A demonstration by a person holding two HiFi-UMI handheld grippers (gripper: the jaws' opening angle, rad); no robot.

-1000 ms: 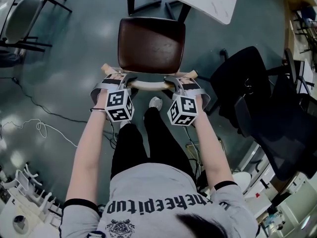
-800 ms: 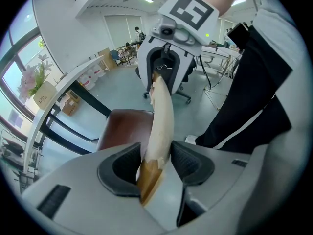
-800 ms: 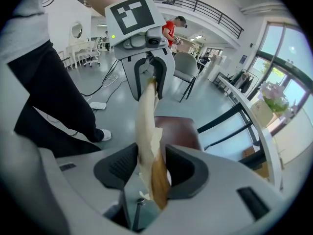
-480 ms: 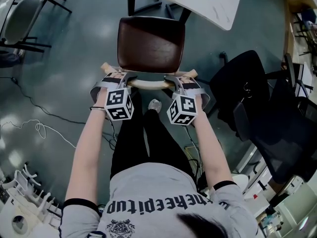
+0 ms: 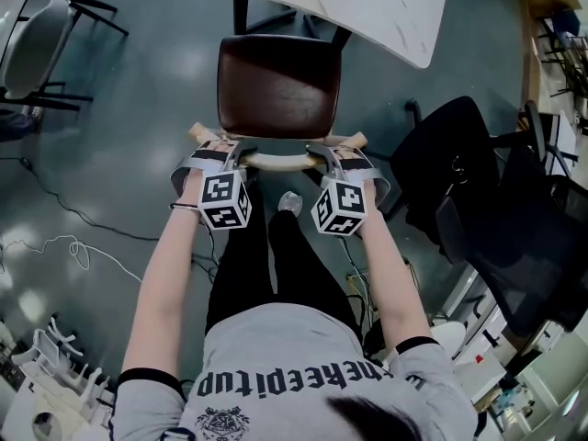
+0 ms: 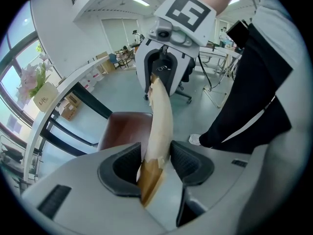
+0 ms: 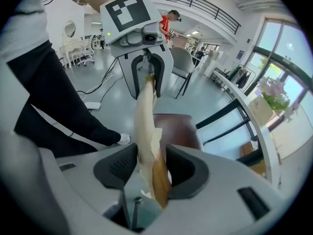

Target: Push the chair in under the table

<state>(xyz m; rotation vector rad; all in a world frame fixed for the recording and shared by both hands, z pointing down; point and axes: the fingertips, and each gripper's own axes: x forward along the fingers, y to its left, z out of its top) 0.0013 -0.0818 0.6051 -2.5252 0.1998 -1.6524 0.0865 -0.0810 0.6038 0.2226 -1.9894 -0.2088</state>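
White counter (image 5: 367, 3) at the top of the head view. Brown-seated chair (image 5: 280, 85): front edge at the counter's rim, the rest out on the grey floor (image 5: 138, 108). Left tongs (image 5: 228, 152) and right tongs (image 5: 323, 152) each pinch its pale backrest rail (image 5: 276, 161). Shirt (image 5: 303, 338) print partly legible: "keepitup".

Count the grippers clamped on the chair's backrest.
2. The left gripper grips the backrest near its left end, the right gripper near its right end. Neither is hidden.
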